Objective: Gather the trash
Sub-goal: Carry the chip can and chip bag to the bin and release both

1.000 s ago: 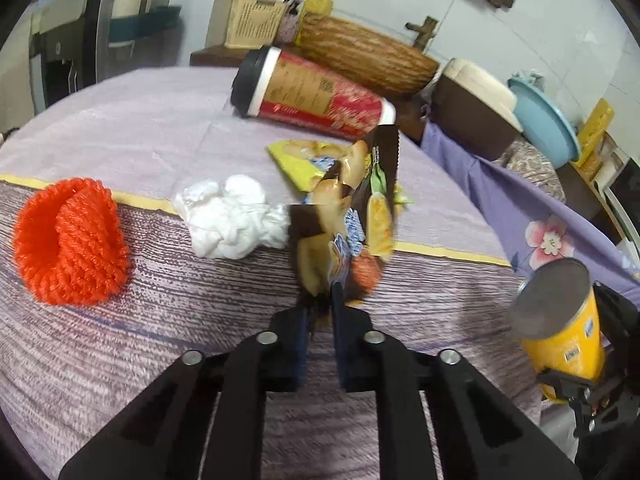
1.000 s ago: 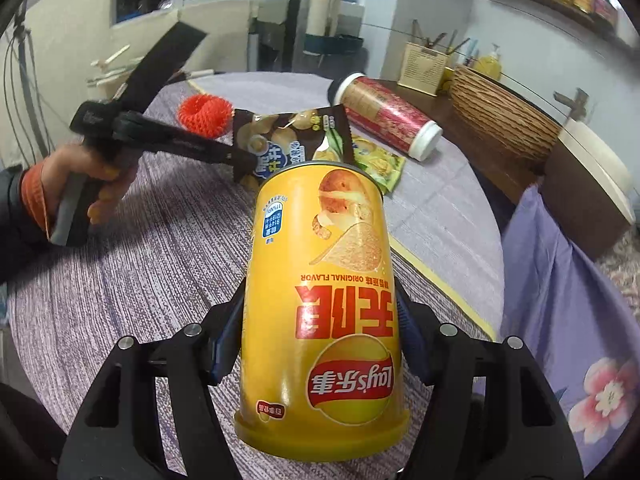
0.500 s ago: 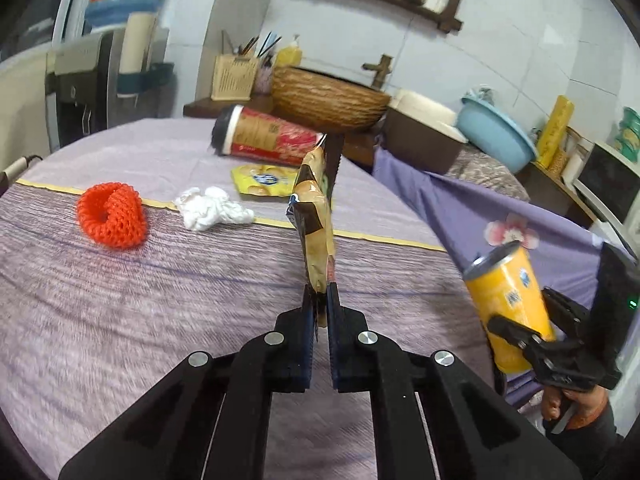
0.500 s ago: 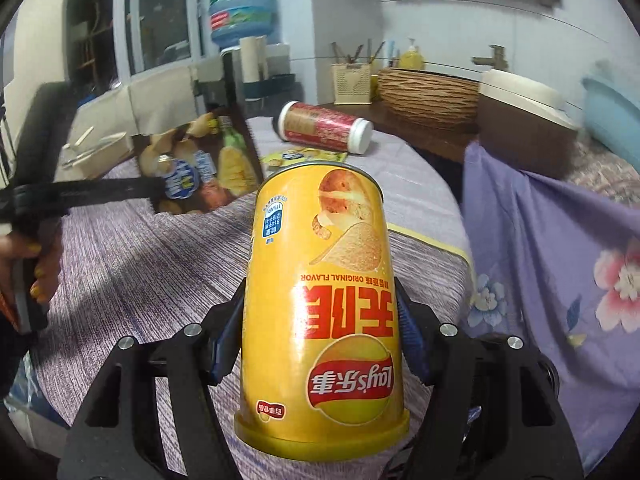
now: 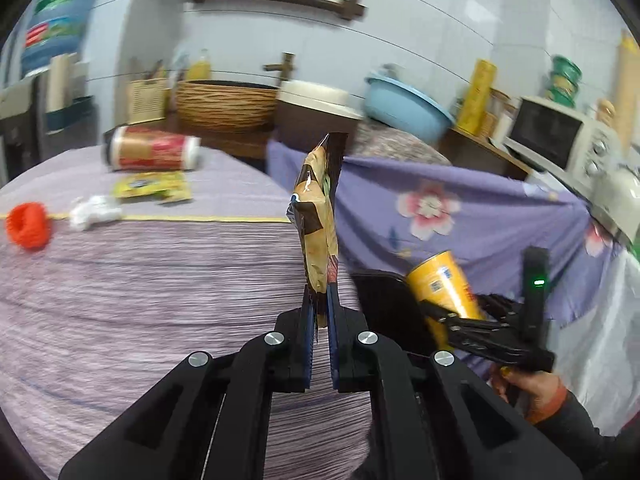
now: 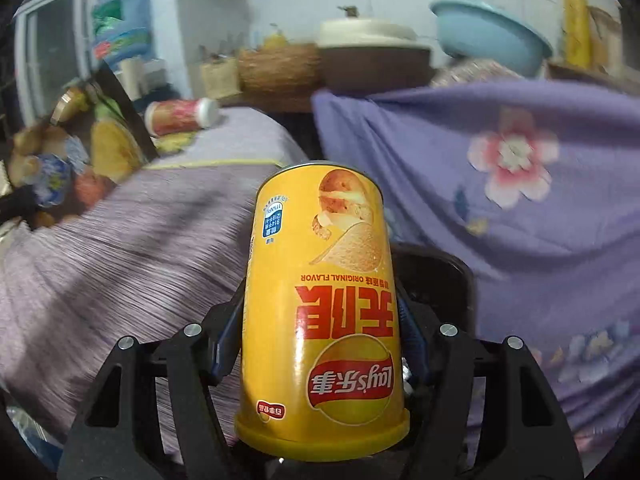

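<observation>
1. Trash in hand: snack wrapper (image 5: pixel 318 216) pinched at its bottom edge between the closed jaws of the left gripper (image 5: pixel 320 312). It stands up edge-on, long axis along the fingers, clear of the table (image 5: pixel 140 280).
2. Chip can (image 6: pixel 324 300) is clamped around its body by the right gripper (image 6: pixel 320 344), label upside down, lidded end toward the camera, long axis pointing away along the fingers.
3. Key relation: a dark container (image 5: pixel 388 300), probably the bin, sits beyond the table edge, just right of the left gripper. In the left view the can sits at its rim, tilted. The right hand (image 5: pixel 532 392) looks nearer to it, so the can likely drops first and the wrapper needs a short shift right.
4. Left on the table, well apart from both grippers: red-labelled cup (image 5: pixel 152 154) on its side, yellow packet (image 5: pixel 154 191), white crumpled tissue (image 5: pixel 94 213), orange mesh ring (image 5: pixel 29 226).
5. Bin opening not visible; frames blurred.
</observation>
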Demonstrator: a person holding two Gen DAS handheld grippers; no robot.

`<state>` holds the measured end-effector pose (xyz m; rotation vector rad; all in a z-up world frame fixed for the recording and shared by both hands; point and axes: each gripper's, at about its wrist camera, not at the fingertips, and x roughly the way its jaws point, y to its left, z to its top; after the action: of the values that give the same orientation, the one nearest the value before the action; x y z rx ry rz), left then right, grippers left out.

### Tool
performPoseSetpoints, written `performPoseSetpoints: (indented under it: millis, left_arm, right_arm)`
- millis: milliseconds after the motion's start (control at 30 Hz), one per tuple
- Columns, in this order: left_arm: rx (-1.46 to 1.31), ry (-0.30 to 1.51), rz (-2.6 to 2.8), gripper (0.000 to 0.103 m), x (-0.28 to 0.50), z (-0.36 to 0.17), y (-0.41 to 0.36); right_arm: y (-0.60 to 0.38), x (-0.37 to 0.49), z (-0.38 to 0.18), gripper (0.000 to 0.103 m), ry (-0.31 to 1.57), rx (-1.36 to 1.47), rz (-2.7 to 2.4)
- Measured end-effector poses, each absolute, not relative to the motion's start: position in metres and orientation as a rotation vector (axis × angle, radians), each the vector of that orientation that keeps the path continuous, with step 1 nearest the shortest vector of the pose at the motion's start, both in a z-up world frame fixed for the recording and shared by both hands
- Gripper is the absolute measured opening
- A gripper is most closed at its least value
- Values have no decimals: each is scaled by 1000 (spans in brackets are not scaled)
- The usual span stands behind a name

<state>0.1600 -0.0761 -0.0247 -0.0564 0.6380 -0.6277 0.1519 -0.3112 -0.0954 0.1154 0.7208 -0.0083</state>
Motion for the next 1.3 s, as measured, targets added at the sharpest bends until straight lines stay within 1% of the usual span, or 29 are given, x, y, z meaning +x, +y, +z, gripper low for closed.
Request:
performPoseSetpoints:
  millis: [167,367,633,667,733,767,900,1067,1300]
  left_arm:
    - [-32,664,-713,7,159,-35,-121]
    - [16,719,-773,7,155,-57,-168]
    - [58,777,-784,7,157,-81,-193]
    - [64,783,-783,7,158,-84,-196]
    - [74,795,-783,7,160,-90,-200]
    - [79,802,-783,7,161,-92,-202]
    - [103,822,-783,7,164,-102,-214]
    - [132,863,-791,7,168,-117,-232]
    - [184,953,-798,7,173,-149,-266]
  right_arm:
    - [-352,160,-153,66,840,177,-86]
    - [-375,181,-223,66,982,265,-127]
    - [-383,205,-270,67,1071,296,-171]
    - [-384,206,-272,68,1075,299,-177]
    - [-387,207,-275,77,1075,308,-182]
    - [-387,205,-274,78,1073,310,-185]
    - [-388,192,-261,78,1035,283,-207]
    - [-396,163,-230,78,969,247,-257]
    - [-423,117,-198,78,894,266,-351]
